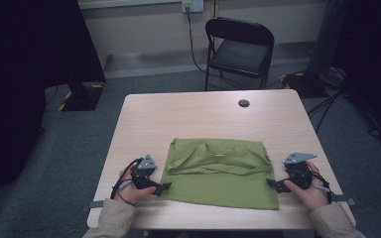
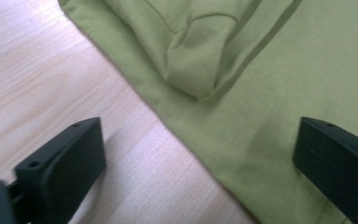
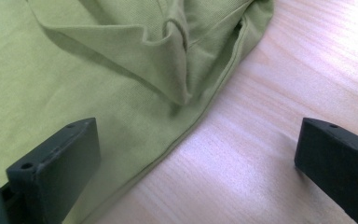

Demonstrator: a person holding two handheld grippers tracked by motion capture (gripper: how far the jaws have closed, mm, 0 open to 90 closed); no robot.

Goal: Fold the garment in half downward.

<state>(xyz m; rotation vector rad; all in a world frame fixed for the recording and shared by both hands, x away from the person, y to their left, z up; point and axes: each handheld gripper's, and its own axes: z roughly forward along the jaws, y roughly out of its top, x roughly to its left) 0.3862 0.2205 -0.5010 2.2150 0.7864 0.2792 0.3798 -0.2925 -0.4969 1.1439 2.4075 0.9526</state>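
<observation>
A green T-shirt lies flat on the wooden table, its sleeves folded inward over the chest. My left gripper is open at the shirt's left edge, one jaw over the wood and the other over the cloth. At the shirt's right edge my right gripper is open too, straddling the hem where green cloth meets bare wood. Nothing is held between either pair of jaws. A folded sleeve tip lies just ahead of the left gripper, and another sleeve tip ahead of the right.
A small round hole sits near the table's far edge. A black folding chair stands behind the table. Cables run across the floor at the right, and a dark stand base is at the left.
</observation>
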